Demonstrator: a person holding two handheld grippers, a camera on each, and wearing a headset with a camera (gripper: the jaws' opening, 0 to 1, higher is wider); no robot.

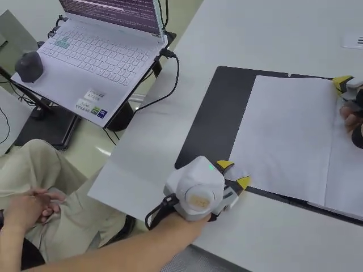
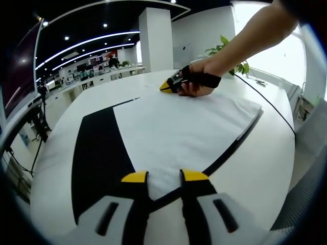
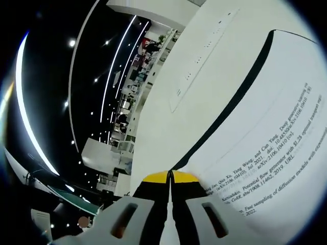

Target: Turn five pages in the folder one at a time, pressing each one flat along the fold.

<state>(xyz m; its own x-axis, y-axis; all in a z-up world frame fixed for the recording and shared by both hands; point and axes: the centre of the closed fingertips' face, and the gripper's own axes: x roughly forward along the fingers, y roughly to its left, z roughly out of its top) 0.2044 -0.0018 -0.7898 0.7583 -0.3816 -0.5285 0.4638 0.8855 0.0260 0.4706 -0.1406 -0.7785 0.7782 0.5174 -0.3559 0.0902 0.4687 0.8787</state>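
A black folder (image 1: 218, 119) lies open on the white table. A blank white page (image 1: 286, 133) lies flat over its left half, and the fold (image 1: 330, 141) runs down near the right edge. My left gripper (image 1: 234, 173) is at the page's near left corner, open with a small gap between its yellow tips. In the left gripper view it (image 2: 164, 177) hovers over the page's (image 2: 179, 127) corner. My right gripper (image 1: 343, 85) sits at the far end of the fold. In its own view it (image 3: 170, 177) is shut, tips together at the edge of a printed page (image 3: 276, 148).
A white laptop (image 1: 96, 56) on a stand is off the table's left side, with a black mouse (image 1: 28, 66) and a cable (image 1: 164, 85) running to it. A seated person's legs and hands (image 1: 31, 207) are at lower left. A paper slip (image 1: 354, 41) lies far right.
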